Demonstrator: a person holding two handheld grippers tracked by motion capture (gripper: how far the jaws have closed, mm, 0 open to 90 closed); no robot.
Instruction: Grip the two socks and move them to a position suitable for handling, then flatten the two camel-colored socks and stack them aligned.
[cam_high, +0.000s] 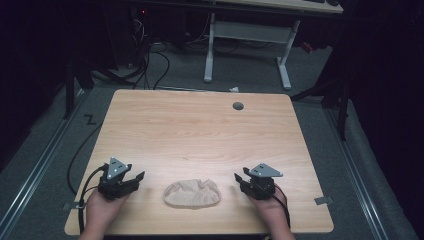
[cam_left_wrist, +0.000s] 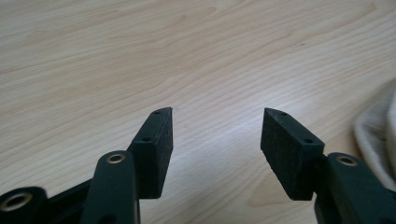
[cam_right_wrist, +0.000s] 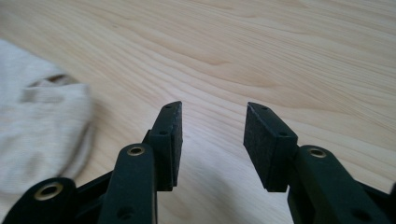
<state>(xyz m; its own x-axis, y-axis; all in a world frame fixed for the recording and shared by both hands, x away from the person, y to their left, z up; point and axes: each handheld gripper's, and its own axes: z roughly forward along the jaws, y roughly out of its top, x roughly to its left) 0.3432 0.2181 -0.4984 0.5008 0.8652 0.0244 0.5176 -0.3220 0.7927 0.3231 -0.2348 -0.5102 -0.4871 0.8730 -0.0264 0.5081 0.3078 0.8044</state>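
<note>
Cloth (cam_high: 192, 194) lies crumpled on the surface (cam_high: 200, 130) between the left gripper (cam_high: 134, 179) and right gripper (cam_high: 240, 177), both released; each should pinch an outer edge.

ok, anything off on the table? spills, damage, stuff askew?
Nothing spilled or damaged. The beige cloth lies crumpled in a heap near the table's front edge, between the left gripper and right gripper. Both grippers are open and apart from it.

A crumpled beige cloth (cam_high: 192, 193) lies bunched in a low heap near the table's front edge.
</note>
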